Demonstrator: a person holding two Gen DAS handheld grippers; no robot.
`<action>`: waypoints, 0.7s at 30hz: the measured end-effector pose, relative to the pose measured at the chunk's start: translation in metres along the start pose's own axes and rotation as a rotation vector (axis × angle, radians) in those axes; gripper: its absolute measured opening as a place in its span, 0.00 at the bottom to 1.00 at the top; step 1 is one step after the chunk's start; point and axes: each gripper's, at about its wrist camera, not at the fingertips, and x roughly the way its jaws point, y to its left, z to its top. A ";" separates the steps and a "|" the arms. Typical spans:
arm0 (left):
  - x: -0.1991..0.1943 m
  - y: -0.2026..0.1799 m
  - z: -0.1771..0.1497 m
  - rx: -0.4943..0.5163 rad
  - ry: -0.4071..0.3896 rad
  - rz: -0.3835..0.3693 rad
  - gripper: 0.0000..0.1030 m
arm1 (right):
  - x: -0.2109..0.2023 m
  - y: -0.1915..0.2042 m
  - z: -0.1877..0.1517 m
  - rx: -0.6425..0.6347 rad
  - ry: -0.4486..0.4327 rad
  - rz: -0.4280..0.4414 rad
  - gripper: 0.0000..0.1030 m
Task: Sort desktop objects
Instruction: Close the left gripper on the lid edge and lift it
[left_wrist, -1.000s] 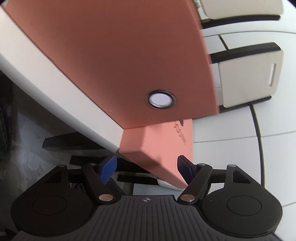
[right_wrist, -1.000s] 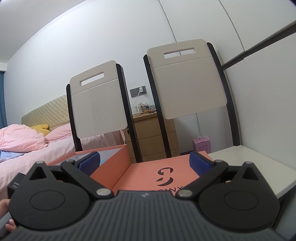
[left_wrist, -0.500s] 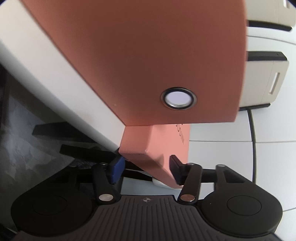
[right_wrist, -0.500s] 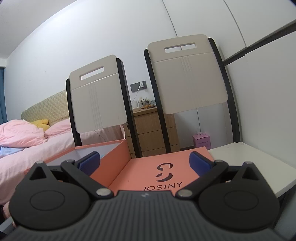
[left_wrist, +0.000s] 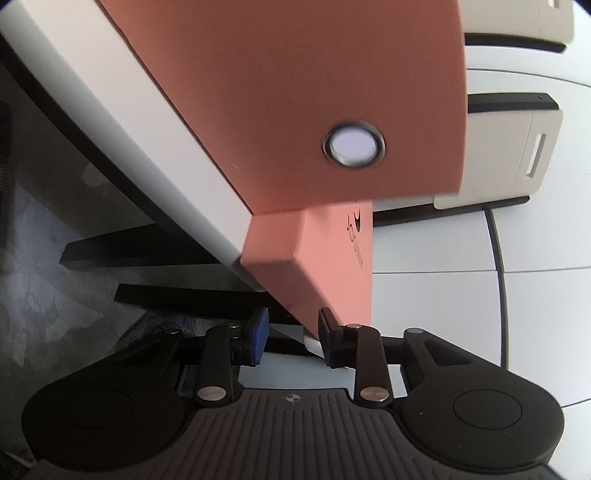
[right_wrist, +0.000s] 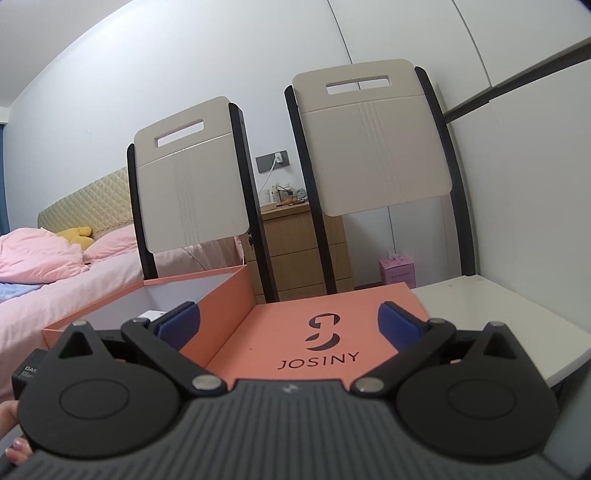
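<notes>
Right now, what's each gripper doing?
Left gripper: partly closed around the lid corner, one finger touching; firm grip cannot be told.
Right gripper: open, holding nothing, over the lid.

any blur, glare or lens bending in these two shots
Left wrist view: the salmon-orange cardboard lid looms large, its far edges smeared soft; no glare on it. Right wrist view: sharper and evenly lit; fisheye bows the two beige folding chairs and the wall lines; the orange open box stays crisp.

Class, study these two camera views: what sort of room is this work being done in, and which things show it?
Most likely a home bedroom: a bed with pink bedding and padded headboard, a wooden chest of drawers, and two folding chairs behind a white table.
</notes>
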 end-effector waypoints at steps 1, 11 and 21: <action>0.000 -0.003 -0.003 0.003 -0.009 -0.006 0.47 | -0.001 0.000 0.000 -0.004 0.001 -0.002 1.00; 0.033 -0.018 -0.027 -0.003 -0.160 -0.030 0.72 | 0.008 0.003 -0.005 -0.070 0.066 -0.034 1.00; 0.057 -0.001 -0.037 -0.091 -0.183 -0.065 0.48 | 0.005 -0.007 -0.006 -0.062 0.076 -0.052 1.00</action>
